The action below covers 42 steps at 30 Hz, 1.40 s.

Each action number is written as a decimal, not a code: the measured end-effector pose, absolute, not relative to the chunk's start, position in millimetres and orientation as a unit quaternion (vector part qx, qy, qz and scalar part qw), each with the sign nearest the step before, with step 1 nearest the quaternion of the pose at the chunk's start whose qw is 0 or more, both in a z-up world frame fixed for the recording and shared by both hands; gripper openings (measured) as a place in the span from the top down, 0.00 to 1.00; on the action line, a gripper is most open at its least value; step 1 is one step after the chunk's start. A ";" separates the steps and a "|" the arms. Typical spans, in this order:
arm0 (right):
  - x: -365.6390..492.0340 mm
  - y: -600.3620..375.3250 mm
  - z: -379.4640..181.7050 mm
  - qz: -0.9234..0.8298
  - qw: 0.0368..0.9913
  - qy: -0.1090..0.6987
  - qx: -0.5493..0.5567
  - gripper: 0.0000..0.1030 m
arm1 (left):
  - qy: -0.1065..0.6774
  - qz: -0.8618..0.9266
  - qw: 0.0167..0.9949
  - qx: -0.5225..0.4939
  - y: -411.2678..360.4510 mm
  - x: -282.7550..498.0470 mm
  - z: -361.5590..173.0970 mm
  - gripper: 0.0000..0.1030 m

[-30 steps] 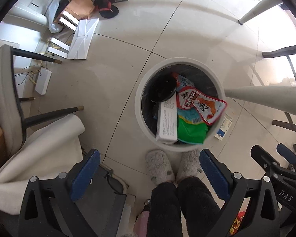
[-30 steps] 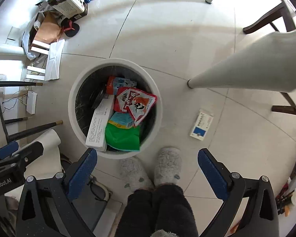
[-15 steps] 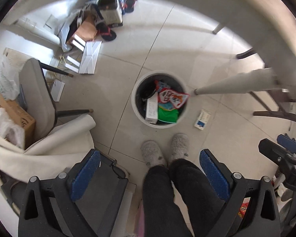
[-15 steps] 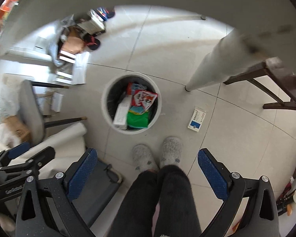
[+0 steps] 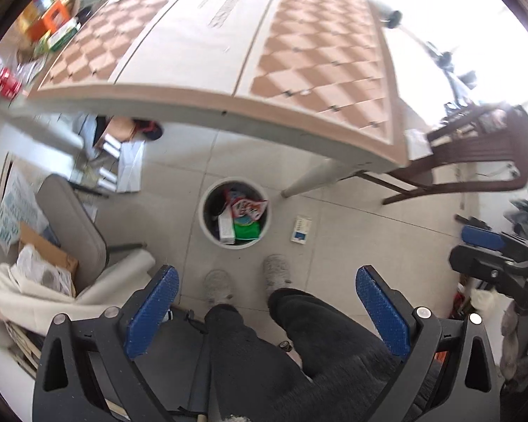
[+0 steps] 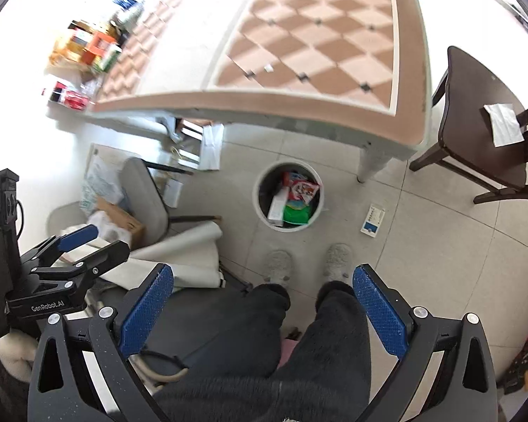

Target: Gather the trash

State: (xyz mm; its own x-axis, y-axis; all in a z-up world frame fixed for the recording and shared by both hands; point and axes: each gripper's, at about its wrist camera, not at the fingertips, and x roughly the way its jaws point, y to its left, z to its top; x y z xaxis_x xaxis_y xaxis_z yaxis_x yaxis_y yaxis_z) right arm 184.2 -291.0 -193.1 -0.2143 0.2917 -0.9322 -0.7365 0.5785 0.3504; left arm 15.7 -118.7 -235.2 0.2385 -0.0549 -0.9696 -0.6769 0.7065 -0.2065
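A round white trash bin point(image 5: 205, 225) point(image 6: 260, 207) stands on the tiled floor beside a table leg, holding a red snack bag point(image 5: 248, 207) point(image 6: 304, 190), a green packet point(image 5: 246, 231) point(image 6: 295, 215) and a white box point(image 5: 226, 228) point(image 6: 276, 205). A small blue-and-white box point(image 5: 301, 229) point(image 6: 373, 219) lies on the floor right of the bin. My left gripper point(image 5: 265, 302) and right gripper point(image 6: 262, 299) are both open and empty, high above the floor over the person's legs.
A table with a checkered brown top point(image 5: 299, 52) point(image 6: 316, 45) stretches above the bin. A dark wooden chair point(image 6: 482, 133) with a paper on it stands at the right. A grey chair point(image 5: 74, 218), cardboard box and white cloth crowd the left. Grey slippers point(image 5: 278, 274) point at the bin.
Both grippers have risen well away from the bin, which now looks small. The table top has come into view. Both stay open and empty.
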 end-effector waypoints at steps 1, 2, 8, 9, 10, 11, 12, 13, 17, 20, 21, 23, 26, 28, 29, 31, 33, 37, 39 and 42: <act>178.9 -294.2 -180.8 0.426 0.605 0.651 -0.168 0.00 | 0.576 0.207 0.726 -0.315 -118.1 12.3 -227.3 0.00; 173.3 -298.5 -169.0 0.424 0.609 0.650 -0.161 0.00 | 0.574 0.199 0.730 -0.314 -117.3 8.8 -221.0 0.00; 128.0 -315.6 -115.0 0.407 0.638 0.641 -0.129 0.00 | 0.561 0.149 0.757 -0.301 -114.9 -16.1 -178.5 0.00; 119.1 -316.7 -109.0 0.403 0.642 0.640 -0.123 0.00 | 0.560 0.141 0.760 -0.298 -113.3 -20.7 -173.6 0.00; 108.9 -319.1 -101.9 0.399 0.646 0.642 -0.112 0.00 | 0.559 0.134 0.764 -0.294 -112.3 -24.5 -166.9 0.00; 99.0 -318.9 -98.8 0.396 0.648 0.641 -0.108 0.00 | 0.557 0.129 0.767 -0.290 -110.8 -28.3 -162.4 0.00; 90.7 -320.3 -95.9 0.394 0.652 0.640 -0.104 0.00 | 0.555 0.125 0.771 -0.287 -108.9 -32.5 -157.5 0.00; 80.8 -321.8 -91.2 0.389 0.655 0.640 -0.097 0.00 | 0.553 0.121 0.773 -0.285 -107.9 -36.1 -153.2 0.00; 54.1 -321.2 -84.1 0.379 0.663 0.640 -0.084 0.00 | 0.549 0.111 0.778 -0.284 -102.3 -49.9 -139.7 0.00; 42.0 -318.2 -79.4 0.372 0.669 0.638 -0.080 0.00 | 0.544 0.104 0.784 -0.281 -100.3 -58.5 -133.6 0.00; 38.3 -317.7 -77.5 0.371 0.672 0.636 -0.080 0.00 | 0.543 0.104 0.785 -0.282 -99.5 -61.4 -132.2 0.00; 32.7 -316.5 -73.8 0.370 0.676 0.633 -0.077 0.00 | 0.539 0.103 0.786 -0.284 -97.9 -65.3 -130.7 0.00; 29.0 -313.8 -70.5 0.370 0.680 0.628 -0.079 0.00 | 0.533 0.107 0.788 -0.290 -96.2 -69.4 -127.9 0.00; 28.4 -312.0 -68.8 0.370 0.680 0.628 -0.078 0.00 | 0.530 0.111 0.789 -0.289 -95.8 -72.6 -126.6 0.00; 27.7 -312.0 -68.3 0.371 0.681 0.627 -0.079 0.00 | 0.528 0.113 0.790 -0.290 -95.6 -74.3 -126.1 0.00; 26.8 -311.2 -67.9 0.370 0.681 0.627 -0.079 0.00 | 0.526 0.118 0.790 -0.292 -95.6 -76.3 -125.7 0.00; 26.1 -311.4 -67.3 0.371 0.681 0.626 -0.081 0.00 | 0.525 0.121 0.790 -0.293 -96.2 -77.7 -124.7 0.00; 25.3 -311.1 -65.5 0.373 0.679 0.627 -0.082 0.00 | 0.520 0.127 0.792 -0.294 -98.8 -79.0 -122.8 0.00; 24.3 -310.6 -65.2 0.376 0.678 0.626 -0.085 0.00 | 0.519 0.129 0.792 -0.294 -101.2 -78.5 -121.7 0.00; 25.5 -313.6 -64.7 0.378 0.677 0.626 -0.087 0.00 | 0.518 0.131 0.792 -0.296 -102.9 -78.5 -121.3 0.00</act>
State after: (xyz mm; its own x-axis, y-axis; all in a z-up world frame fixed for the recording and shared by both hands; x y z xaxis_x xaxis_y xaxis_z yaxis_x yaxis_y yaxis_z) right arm 25.5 -313.6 -64.7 -0.0693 0.4020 -0.9130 -0.6206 0.6992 0.3550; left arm -78.5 -102.9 -121.3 0.4285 -0.0986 -0.8981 -0.5141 0.7908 -0.3321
